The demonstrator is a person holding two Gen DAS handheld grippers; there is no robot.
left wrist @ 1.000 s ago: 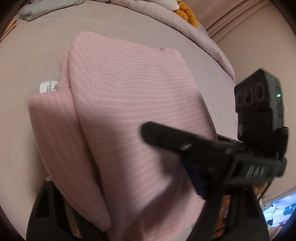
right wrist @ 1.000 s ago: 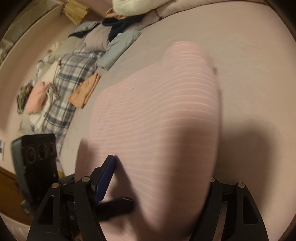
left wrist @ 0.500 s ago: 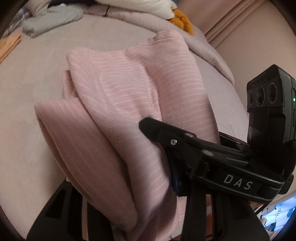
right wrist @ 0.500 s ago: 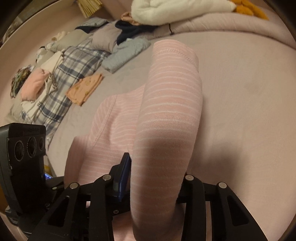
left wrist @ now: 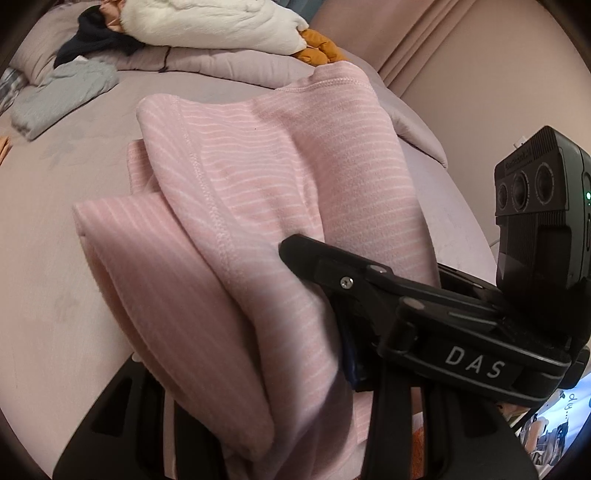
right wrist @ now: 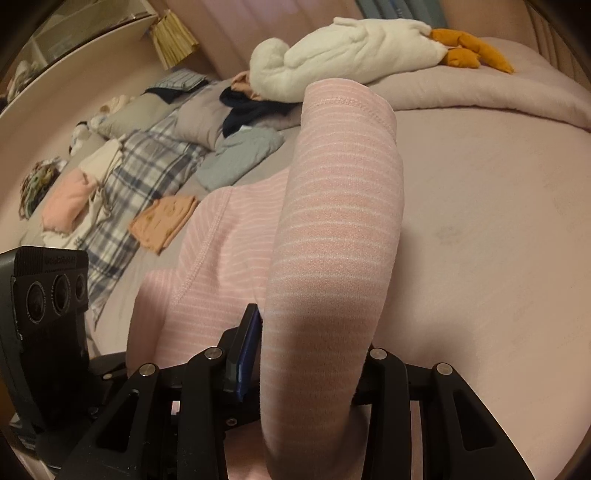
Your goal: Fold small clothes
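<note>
From the left wrist camera, I have the pink striped garment (left wrist: 258,206) bunched up and raised off the bed (left wrist: 48,229), where a second ago it lay nearly flat with its white label showing. My left gripper (left wrist: 255,435) is closed on the near edge; the fingers are buried under the fabric, so I judge the pinch from the way the cloth drapes out of them. The right gripper (left wrist: 354,325) crosses the near right of this view, its finger pressed against the same cloth. The far hem now stands up as a ridge. Beyond it a grey top (left wrist: 59,92) lies at the far left and a white plush toy (left wrist: 207,22) at the far edge.

From the right wrist camera, the right gripper (right wrist: 306,373) is clamped on a thick roll of the garment (right wrist: 332,236), which runs up and away from the fingers; half a second ago that roll sat lower and further off. The rest of the cloth sags to the left. A folded orange piece (right wrist: 166,221) and a plaid blanket (right wrist: 140,177) lie far left.

I read this as the lift of a fold: both near corners are held and raised, ready to be carried over to the far edge.
</note>
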